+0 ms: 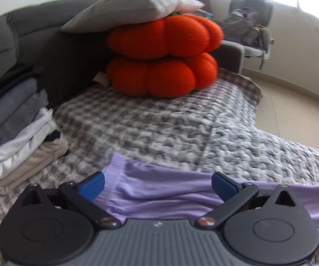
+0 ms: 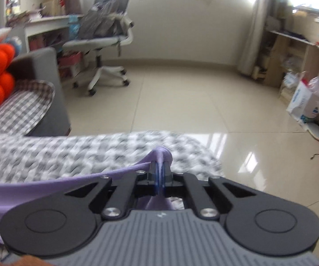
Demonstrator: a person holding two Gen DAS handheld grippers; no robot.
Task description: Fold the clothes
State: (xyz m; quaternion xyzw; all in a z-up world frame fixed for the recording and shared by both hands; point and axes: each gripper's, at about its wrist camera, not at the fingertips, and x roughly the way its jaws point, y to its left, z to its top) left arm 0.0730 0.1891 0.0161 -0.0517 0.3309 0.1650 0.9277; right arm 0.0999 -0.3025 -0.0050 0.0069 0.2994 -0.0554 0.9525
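A lilac garment [image 1: 159, 188] lies on the grey checked blanket [image 1: 159, 128] of a sofa bed. My left gripper [image 1: 158, 185] is open, its blue pads [image 1: 92, 186] spread wide just above the garment's near edge, holding nothing. My right gripper [image 2: 160, 175] is shut on a bunched corner of the lilac garment [image 2: 37, 188], which stretches away to the left over the blanket [image 2: 70, 153] near its front edge.
A stack of folded clothes [image 1: 19, 137] sits at the left. Two orange pumpkin cushions [image 1: 163, 55] under a grey pillow [image 1: 132, 6] stand at the back. Beyond the bed edge is tiled floor [image 2: 181, 102], an office chair [image 2: 106, 33] and shelves [image 2: 292, 51].
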